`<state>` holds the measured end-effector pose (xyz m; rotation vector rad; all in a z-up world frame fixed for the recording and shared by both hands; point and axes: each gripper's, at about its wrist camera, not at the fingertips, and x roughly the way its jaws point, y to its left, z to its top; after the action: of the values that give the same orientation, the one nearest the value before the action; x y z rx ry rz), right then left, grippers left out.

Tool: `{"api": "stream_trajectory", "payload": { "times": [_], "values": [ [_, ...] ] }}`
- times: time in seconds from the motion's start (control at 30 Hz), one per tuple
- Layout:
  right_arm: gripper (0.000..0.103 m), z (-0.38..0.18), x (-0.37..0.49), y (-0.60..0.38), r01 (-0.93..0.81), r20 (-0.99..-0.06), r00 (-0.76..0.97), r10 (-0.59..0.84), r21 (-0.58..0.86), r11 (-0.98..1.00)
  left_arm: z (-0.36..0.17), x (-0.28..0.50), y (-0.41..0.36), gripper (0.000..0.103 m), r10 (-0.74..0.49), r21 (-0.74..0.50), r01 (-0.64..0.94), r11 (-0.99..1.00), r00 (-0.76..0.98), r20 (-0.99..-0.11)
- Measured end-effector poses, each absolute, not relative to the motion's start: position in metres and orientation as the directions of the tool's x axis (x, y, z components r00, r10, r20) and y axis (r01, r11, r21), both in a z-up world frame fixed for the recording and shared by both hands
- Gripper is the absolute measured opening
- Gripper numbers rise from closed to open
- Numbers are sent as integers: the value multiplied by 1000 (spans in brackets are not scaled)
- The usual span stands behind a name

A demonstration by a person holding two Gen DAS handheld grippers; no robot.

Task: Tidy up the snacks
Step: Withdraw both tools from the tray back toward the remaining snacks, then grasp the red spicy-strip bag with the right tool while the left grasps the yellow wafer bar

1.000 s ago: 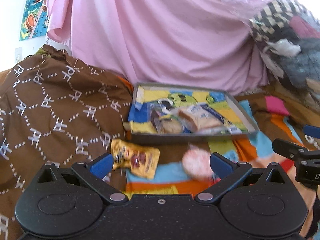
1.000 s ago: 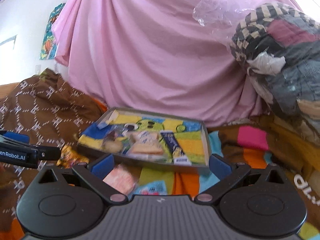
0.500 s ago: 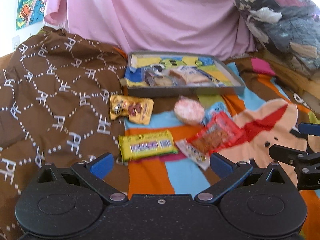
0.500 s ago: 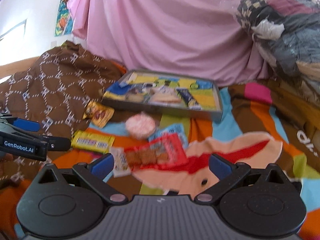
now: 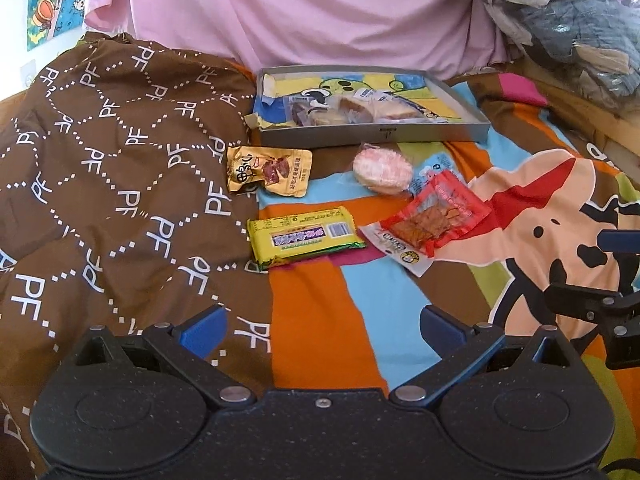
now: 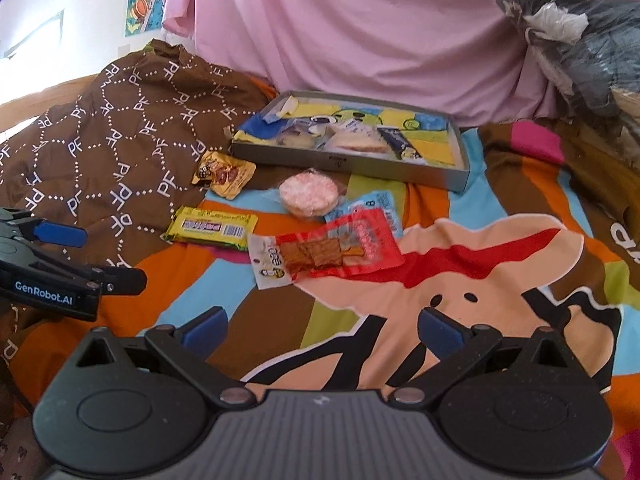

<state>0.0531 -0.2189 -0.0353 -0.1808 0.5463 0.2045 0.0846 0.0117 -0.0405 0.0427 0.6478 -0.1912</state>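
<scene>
A: Lying on the blanket just short of the tray (image 5: pixel 372 133), the red packet (image 5: pixel 438 214) looks light and crinkly, probably slippery.

B: Pinch its edge seam. Left gripper (image 5: pixel 320 326) and right gripper (image 6: pixel 322 326) both hang spread wide, empty.

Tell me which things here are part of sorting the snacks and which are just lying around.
Part of the job:
grey tray
yellow-green bar
golden pouch
pink round snack
red packet
blue packet, partly under the red one

Lying about:
brown patterned blanket
pink sheet
bagged clothes
wall poster
</scene>
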Motion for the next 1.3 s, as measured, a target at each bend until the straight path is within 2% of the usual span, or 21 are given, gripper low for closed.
{"api": "stream_trajectory", "payload": {
  "times": [0.53,0.77,1.07,1.3],
  "values": [
    [103,-53,92,-212,-264,-616,768,174,-58,963,-38,122,31,102,-159,40,239,970,750,-642],
    [103,-55,140,-211,-237,-671,716,194,28,971,-38,162,33,102,-205,83,337,938,730,-652],
    [103,-67,220,-206,-79,-748,607,270,282,956,-51,220,27,102,-305,110,502,858,669,-678],
    [103,-80,251,-203,94,-758,610,230,357,929,-68,251,17,102,-343,140,595,791,621,-705]
  ]
}}
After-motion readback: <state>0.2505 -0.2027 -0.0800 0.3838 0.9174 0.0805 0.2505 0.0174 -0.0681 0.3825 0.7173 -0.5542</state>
